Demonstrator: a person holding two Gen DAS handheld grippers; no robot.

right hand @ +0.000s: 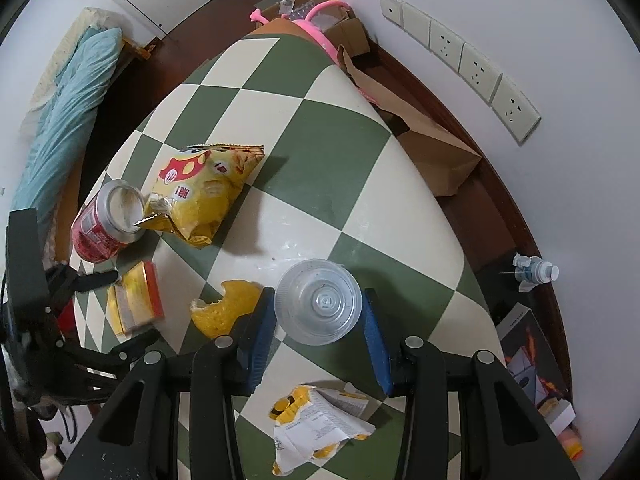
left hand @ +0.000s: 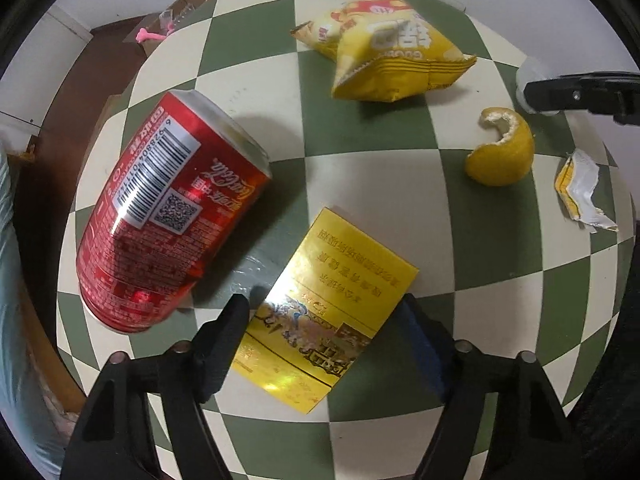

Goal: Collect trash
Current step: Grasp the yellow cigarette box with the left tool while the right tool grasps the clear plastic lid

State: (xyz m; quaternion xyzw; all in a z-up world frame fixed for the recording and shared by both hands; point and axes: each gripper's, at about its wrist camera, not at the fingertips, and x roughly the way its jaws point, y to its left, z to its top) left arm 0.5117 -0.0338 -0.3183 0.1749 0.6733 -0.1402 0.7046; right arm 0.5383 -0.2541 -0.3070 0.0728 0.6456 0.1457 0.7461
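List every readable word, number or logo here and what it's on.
"Coca-Cola", script logo, on the red can.
Barcode digits on it: too small to read.
Chinese print on the yellow box: too blurred.
Chinese print on the snack bag: too distorted.
Print on the torn wrapper: too small.
On the plastic cup: none.

The green-and-cream checkered tabletop [right hand: 320,152] is bare across its far half and right side; access there is unobstructed. The near-left area is crowded. A red drink can on its side [right hand: 96,232] touches a crumpled yellow snack bag [right hand: 204,196]. A flat yellow carton [left hand: 324,312] lies near the can with a narrow gap between them. A yellow fruit peel [right hand: 224,308] sits just left of an upturned clear plastic cup [right hand: 318,302]. A torn yellow-and-white wrapper [right hand: 320,424] occupies the near edge. A brown paper bag [right hand: 432,148] stands beyond the table's right edge.
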